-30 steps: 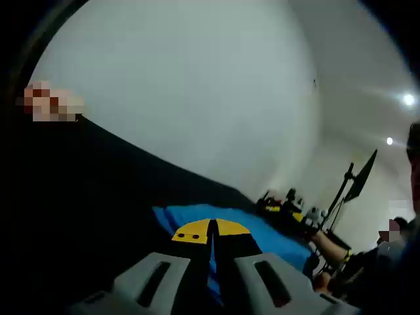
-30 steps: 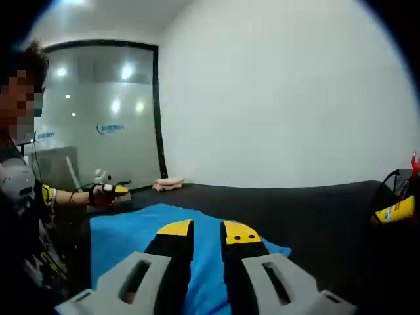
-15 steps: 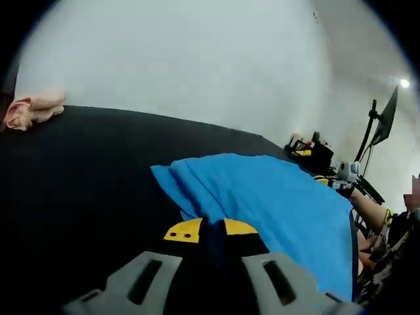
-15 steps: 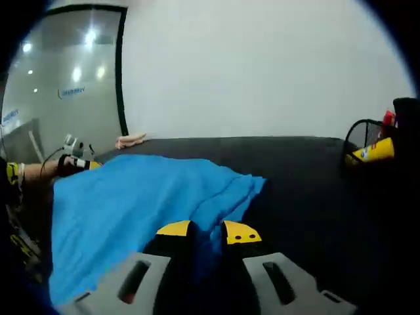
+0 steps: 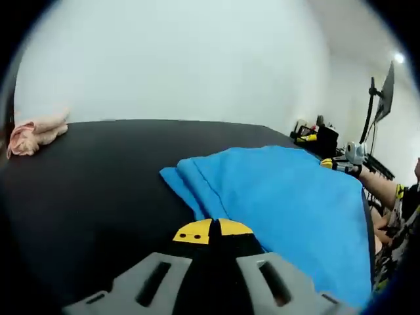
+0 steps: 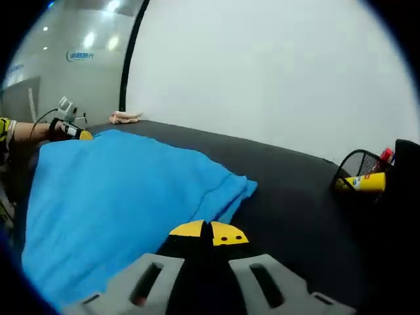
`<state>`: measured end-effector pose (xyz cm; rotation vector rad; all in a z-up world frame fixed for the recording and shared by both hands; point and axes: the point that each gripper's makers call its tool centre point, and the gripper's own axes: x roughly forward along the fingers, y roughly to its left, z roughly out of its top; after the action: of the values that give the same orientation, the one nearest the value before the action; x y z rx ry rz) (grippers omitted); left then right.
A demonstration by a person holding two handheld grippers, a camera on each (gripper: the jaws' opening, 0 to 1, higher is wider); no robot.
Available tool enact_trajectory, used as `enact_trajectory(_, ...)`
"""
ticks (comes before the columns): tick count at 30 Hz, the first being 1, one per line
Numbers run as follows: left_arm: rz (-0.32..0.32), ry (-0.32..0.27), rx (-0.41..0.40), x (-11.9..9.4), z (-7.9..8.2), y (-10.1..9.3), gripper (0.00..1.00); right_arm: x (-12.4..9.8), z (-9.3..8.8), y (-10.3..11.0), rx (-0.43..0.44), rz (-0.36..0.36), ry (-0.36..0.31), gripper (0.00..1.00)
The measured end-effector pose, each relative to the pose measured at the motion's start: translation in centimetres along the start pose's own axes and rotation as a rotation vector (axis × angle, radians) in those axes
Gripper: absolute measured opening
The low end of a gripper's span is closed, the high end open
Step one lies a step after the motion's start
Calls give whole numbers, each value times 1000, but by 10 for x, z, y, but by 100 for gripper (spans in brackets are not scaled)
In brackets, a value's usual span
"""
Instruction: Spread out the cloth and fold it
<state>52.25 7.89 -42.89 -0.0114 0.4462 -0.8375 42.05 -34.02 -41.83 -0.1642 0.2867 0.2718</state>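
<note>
Black table (image 5: 85, 177); blue cloth (image 5: 289, 203) spread flat, far edge doubled.

Left gripper view: cam low over the black surface (image 5: 98, 177), looking fwd along its own tool (image 5: 211, 231) twd a white wall; blue cloth (image 5: 282, 203) close, to the right; pink rag (image 5: 36, 131) far left at the surface's far edge; other tool (image 5: 344, 164) enters from the right, far side of the cloth. Right gripper view: also low, near, rolled slightly; its tool (image 6: 209, 232) at bottom, cloth (image 6: 118, 190) to the left, wire basket (image 6: 367, 174) on the right. Both views share the cloth, surface, wall, pink rag (image 6: 125, 117); the left tool (image 6: 69, 128) shows across the cloth.
</note>
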Motion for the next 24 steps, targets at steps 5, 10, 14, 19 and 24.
enact_trajectory(5, -128, -160, -129, -21, 37, -19, 12, -44, 28, -17, 209, -63, -122, 9)
enact_trajectory(10, -170, -146, -146, -38, 32, -30, 18, -106, 1, -3, 350, -101, -87, 14)
enact_trajectory(14, -195, -84, -123, -55, 1, -39, 18, -144, -36, 19, 414, -135, -55, 16)
enact_trajectory(19, -198, -53, -159, -85, -22, -45, 18, -163, -44, 30, 527, -159, -109, 19)
enact_trajectory(24, -166, -72, -180, -114, -42, -49, 18, -156, -41, 55, 636, -106, -172, 19)
